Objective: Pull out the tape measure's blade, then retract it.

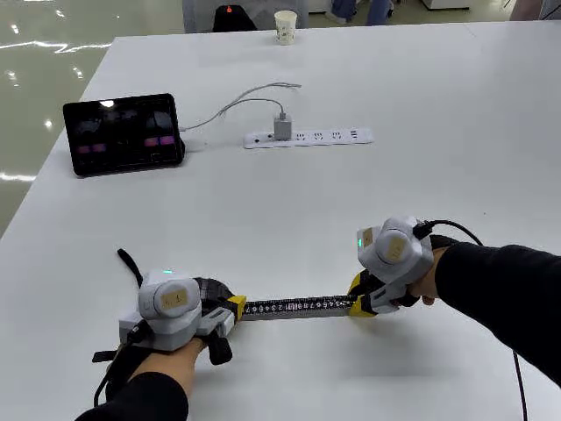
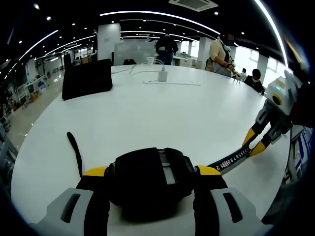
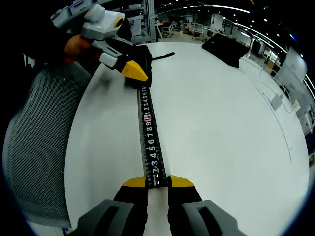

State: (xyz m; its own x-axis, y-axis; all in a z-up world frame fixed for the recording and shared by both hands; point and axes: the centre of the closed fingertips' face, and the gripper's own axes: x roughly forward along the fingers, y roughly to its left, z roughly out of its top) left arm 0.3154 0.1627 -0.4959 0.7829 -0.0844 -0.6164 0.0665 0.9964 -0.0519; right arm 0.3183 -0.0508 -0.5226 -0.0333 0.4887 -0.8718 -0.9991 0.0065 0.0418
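The left tool [image 1: 225, 318] is clenched around the black tape measure case [image 2: 147, 181], which rests on the white bench [image 1: 351, 197]. The right tool [image 3: 157, 183] pinches the tip of the blade [image 3: 147, 130] (numbers facing up), drawn out flat between them.

I read this as open-plan office or lab hall: big white desk [image 1: 351, 79] with power strip [image 1: 308, 137], tablet [image 1: 123, 133], paper cup [image 1: 286, 26]; glossy floor [image 1: 44, 53]; long ceiling light strips [image 2: 162, 14]; people [image 2: 221, 54] standing behind.
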